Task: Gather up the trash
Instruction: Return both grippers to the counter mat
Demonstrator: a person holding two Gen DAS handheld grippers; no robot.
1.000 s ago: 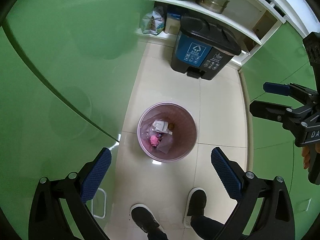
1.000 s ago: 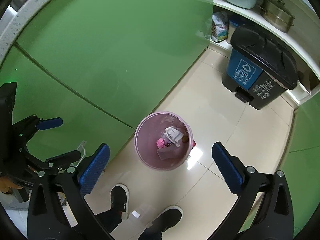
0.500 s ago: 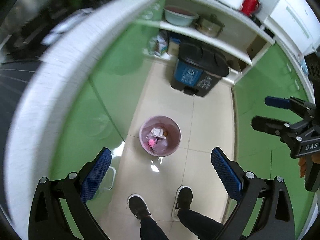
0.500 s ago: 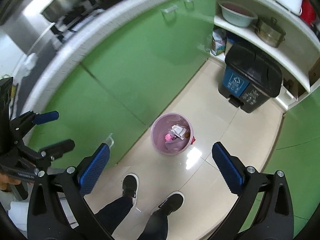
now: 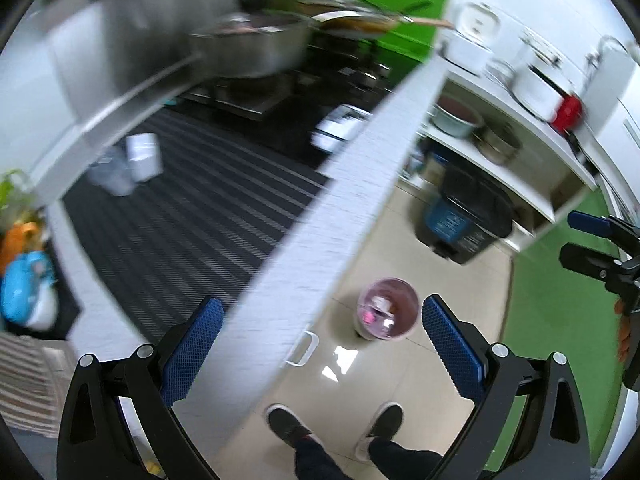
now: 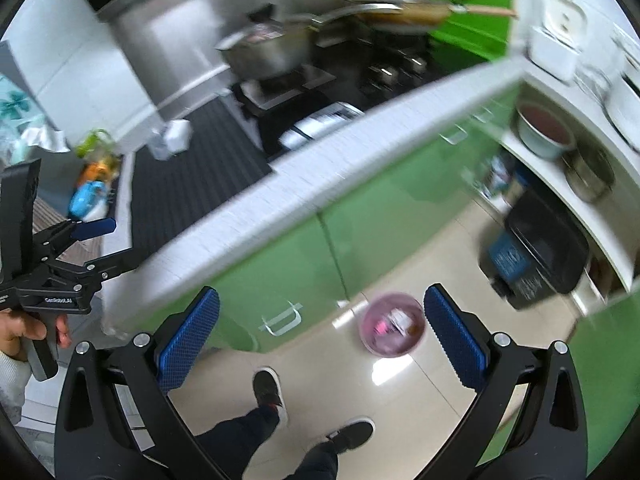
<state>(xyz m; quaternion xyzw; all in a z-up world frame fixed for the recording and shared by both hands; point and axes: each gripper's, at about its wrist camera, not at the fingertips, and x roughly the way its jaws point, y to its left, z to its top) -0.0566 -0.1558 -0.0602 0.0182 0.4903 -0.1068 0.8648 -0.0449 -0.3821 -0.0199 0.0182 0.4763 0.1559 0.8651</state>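
Note:
A pink waste bin (image 5: 388,307) with trash inside stands on the tiled floor far below; it also shows in the right wrist view (image 6: 393,328). My left gripper (image 5: 320,348) is open and empty, high above the counter edge. My right gripper (image 6: 320,344) is open and empty, also high above the floor. Each gripper shows in the other's view: the right one (image 5: 592,244) at the right edge, the left one (image 6: 92,244) at the left edge. On the dark striped counter mat lie a white box (image 5: 142,156) and a crumpled clear item (image 5: 110,176), both blurred.
A white countertop edge (image 5: 320,240) runs diagonally over green cabinets (image 6: 320,248). A stove with a steel pot (image 5: 248,48) sits at the back. A black and blue pedal bin (image 5: 464,216) stands by open shelves. The person's feet (image 5: 332,428) are below.
Both grippers have risen well above the bin and counter; the countertop, mat and stove have come into view. The bin looks smaller and farther. Both grippers stay open.

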